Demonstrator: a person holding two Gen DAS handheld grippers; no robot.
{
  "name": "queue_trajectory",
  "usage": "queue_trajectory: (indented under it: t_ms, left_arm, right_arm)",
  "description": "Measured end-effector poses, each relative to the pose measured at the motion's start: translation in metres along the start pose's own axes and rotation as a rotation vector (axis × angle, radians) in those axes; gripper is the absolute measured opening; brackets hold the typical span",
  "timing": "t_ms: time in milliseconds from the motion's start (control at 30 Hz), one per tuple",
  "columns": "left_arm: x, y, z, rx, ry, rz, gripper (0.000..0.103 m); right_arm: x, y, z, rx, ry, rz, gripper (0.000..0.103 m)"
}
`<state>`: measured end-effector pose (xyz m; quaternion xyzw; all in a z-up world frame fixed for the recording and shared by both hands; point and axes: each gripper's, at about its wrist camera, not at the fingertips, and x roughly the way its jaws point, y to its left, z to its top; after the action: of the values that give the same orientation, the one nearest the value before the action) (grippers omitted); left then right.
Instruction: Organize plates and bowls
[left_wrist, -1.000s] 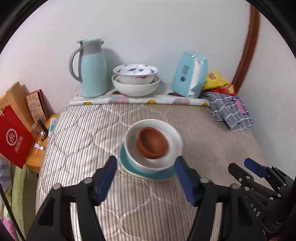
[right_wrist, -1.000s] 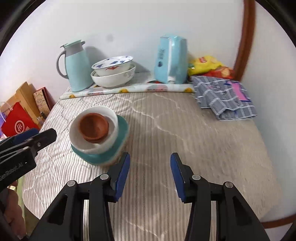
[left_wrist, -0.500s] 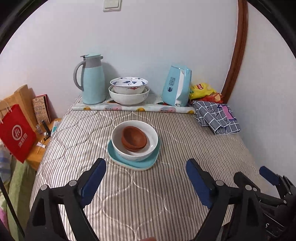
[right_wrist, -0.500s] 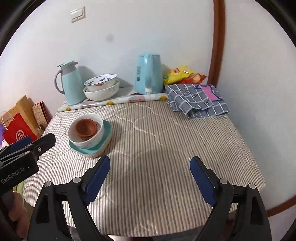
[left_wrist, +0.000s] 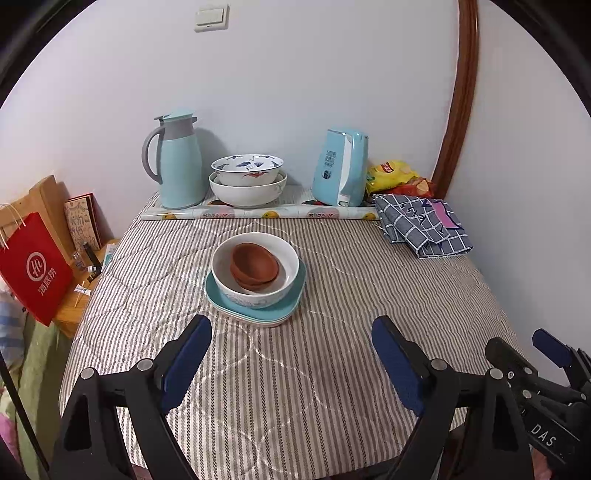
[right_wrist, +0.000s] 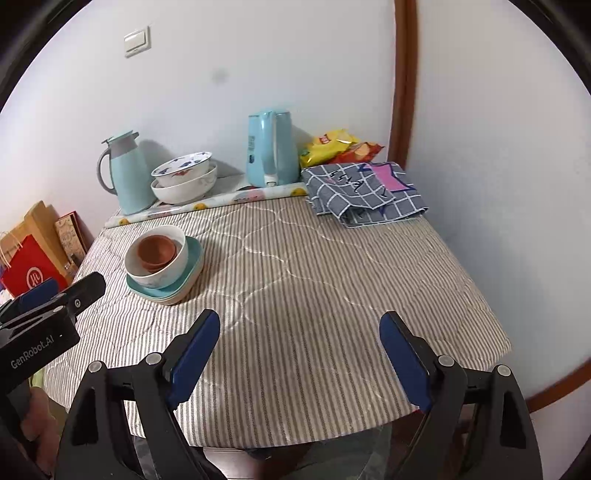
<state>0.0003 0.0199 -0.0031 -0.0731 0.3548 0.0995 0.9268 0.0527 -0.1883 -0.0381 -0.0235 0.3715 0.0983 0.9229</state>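
On the striped table cover stands a stack: brown bowls (left_wrist: 255, 266) nested in a white bowl (left_wrist: 258, 291), on teal plates (left_wrist: 291, 308). The same stack shows in the right wrist view as brown bowls (right_wrist: 156, 252), white bowl (right_wrist: 173, 266) and teal plates (right_wrist: 190, 273). At the back, a patterned bowl (left_wrist: 248, 170) sits in a larger white bowl (left_wrist: 247, 192). My left gripper (left_wrist: 291, 336) is open and empty, short of the stack. My right gripper (right_wrist: 300, 334) is open and empty over bare cloth, right of the stack.
A teal jug (left_wrist: 179, 162), a teal kettle (left_wrist: 341, 168), snack bags (left_wrist: 397, 175) and a folded checked cloth (left_wrist: 421, 225) line the back and right. A rolled patterned sheet (left_wrist: 258, 213) lies across the table. A red bag (left_wrist: 35, 267) stands left of the table (right_wrist: 332, 295).
Both grippers opened wide and drew back from the stack, which now looks smaller and farther away. The stack stayed put on the table.
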Motion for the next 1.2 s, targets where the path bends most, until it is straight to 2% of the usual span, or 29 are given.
queue_trajectory:
  t_ms: [1200]
  left_arm:
    - [-0.006, 0.000, -0.007, 0.002, -0.002, 0.003, 0.088]
  right_arm:
    - [-0.012, 0.001, -0.005, -0.002, -0.016, 0.004, 0.088]
